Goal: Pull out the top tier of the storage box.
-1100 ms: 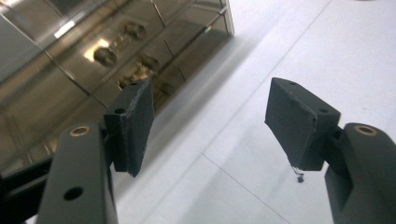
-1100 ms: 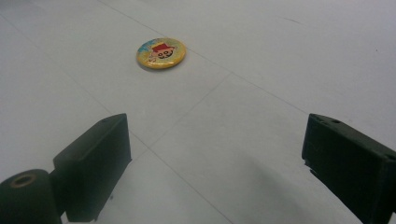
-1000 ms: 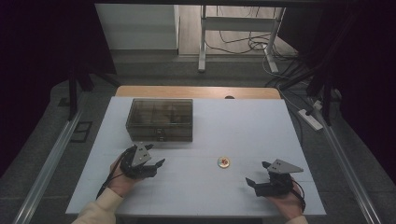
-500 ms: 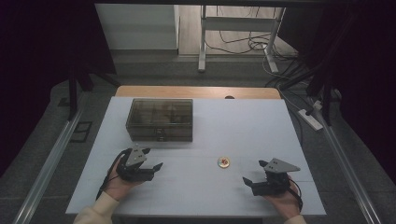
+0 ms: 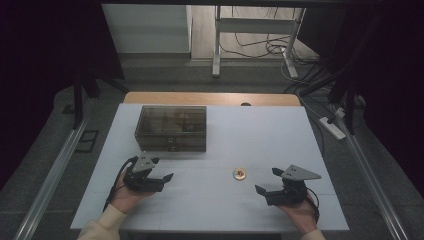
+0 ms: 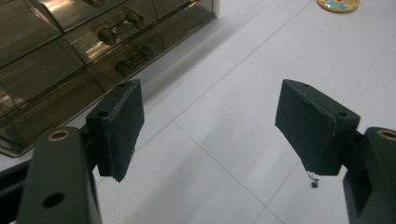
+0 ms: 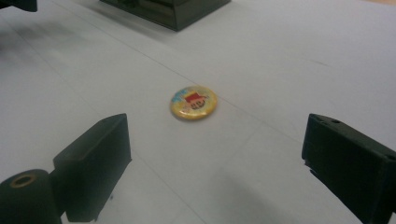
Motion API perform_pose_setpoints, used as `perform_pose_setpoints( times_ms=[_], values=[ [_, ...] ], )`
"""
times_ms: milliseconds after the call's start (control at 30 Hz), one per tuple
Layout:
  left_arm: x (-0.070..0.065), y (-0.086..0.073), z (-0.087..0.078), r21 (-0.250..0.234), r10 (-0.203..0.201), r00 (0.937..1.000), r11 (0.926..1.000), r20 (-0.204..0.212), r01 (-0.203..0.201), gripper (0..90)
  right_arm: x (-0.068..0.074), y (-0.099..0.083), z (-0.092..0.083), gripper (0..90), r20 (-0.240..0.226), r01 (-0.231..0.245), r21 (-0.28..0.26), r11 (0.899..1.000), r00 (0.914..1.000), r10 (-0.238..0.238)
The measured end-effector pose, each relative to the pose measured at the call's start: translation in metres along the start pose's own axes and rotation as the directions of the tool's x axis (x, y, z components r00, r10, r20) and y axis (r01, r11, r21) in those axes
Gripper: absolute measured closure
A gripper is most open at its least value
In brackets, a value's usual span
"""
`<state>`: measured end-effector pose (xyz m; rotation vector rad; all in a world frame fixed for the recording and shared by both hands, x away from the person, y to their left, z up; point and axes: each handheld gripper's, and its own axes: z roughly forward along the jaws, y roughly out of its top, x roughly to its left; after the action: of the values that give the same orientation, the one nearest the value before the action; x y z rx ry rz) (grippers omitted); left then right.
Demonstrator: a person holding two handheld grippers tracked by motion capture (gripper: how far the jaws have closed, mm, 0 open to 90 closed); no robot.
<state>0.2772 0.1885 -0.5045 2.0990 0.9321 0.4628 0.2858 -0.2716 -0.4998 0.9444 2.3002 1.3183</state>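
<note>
Now both grippers stood wide open, holding nothing: the left gripper point(image 6: 208, 126) had just been opening, the badge point(image 7: 194, 102) lay ahead of the right gripper point(image 7: 215, 163).

I log one white table point(image 5: 280, 140): on it a smoky clear compartment box point(image 5: 171, 127) toward the far left and a small round yellow badge point(image 5: 239, 174) lying flat, well apart.

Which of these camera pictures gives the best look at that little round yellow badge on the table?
The right gripper view: the badge lies close ahead on the white table, its red and blue print visible. The high view shows the badge as a small disc between the two grippers. The left gripper view catches only its edge, at the top.
</note>
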Motion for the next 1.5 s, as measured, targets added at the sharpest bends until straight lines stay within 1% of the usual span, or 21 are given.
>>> perform_pose_setpoints(
  times_ms=[67, 167, 367, 433, 500, 633, 667, 833, 900, 1033, 1233, 1500],
  values=[
    [0.001, 0.000, 0.000, -0.004, -0.012, 0.9999, 0.9999, -0.004, 0.012, 23.7, 0.004, 0.002, 0.003, 7.9, -0.002, 0.020, 0.009, 1.000, 0.9998, -0.020],
    [0.003, 0.002, -0.001, -0.008, -0.033, 0.9995, 0.9994, 0.004, 0.033, 22.6, 0.007, 0.005, 0.007, 7.9, -0.003, 0.030, 0.015, 0.999, 0.9995, -0.030],
    [0.006, 0.003, -0.001, -0.009, -0.045, 0.9989, 0.9989, -0.011, 0.045, 21.6, 0.010, 0.011, 0.013, 8.0, -0.008, 0.047, 0.016, 0.999, 0.9989, -0.047],
    [0.007, 0.003, -0.001, -0.007, -0.050, 0.9986, 0.9987, -0.016, 0.050, 20.8, 0.011, 0.013, 0.016, 8.1, -0.010, 0.049, 0.018, 0.999, 0.9988, -0.049],
    [0.008, 0.003, -0.002, -0.013, -0.063, 0.9980, 0.9980, -0.012, 0.063, 20.2, 0.011, 0.015, 0.018, 8.1, -0.012, 0.052, 0.019, 0.998, 0.9986, -0.052],
    [0.010, 0.005, -0.005, -0.023, -0.072, 0.9971, 0.9972, -0.024, 0.072, 19.3, 0.011, 0.019, 0.022, 8.1, -0.013, 0.052, 0.013, 0.999, 0.9986, -0.052],
    [0.012, 0.005, -0.006, -0.025, -0.075, 0.9967, 0.9969, -0.033, 0.074, 19.1, 0.010, 0.020, 0.023, 8.1, -0.014, 0.053, 0.014, 0.999, 0.9985, -0.052],
    [0.016, 0.007, -0.009, -0.033, -0.097, 0.9943, 0.9948, -0.043, 0.096, 17.4, 0.011, 0.029, 0.027, 8.2, -0.025, 0.046, -0.004, 0.999, 0.9986, -0.046],
    [0.018, 0.008, -0.009, -0.037, -0.108, 0.9935, 0.9937, -0.038, 0.106, 16.8, 0.013, 0.034, 0.030, 8.2, -0.033, 0.048, -0.008, 0.999, 0.9983, -0.048],
    [0.020, 0.011, -0.012, -0.047, -0.115, 0.9924, 0.9925, -0.045, 0.113, 16.3, 0.018, 0.043, 0.038, 8.3, -0.049, 0.057, -0.014, 0.998, 0.9972, -0.057],
    [0.026, 0.013, -0.016, -0.056, -0.133, 0.9896, 0.9898, -0.053, 0.130, 15.7, 0.025, 0.053, 0.051, 8.3, -0.075, 0.073, -0.007, 0.997, 0.9945, -0.074],
    [0.030, 0.014, -0.015, -0.044, -0.148, 0.9873, 0.9883, -0.057, 0.146, 15.0, 0.029, 0.062, 0.062, 8.3, -0.089, 0.075, -0.011, 0.997, 0.9931, -0.076]
  ],
)
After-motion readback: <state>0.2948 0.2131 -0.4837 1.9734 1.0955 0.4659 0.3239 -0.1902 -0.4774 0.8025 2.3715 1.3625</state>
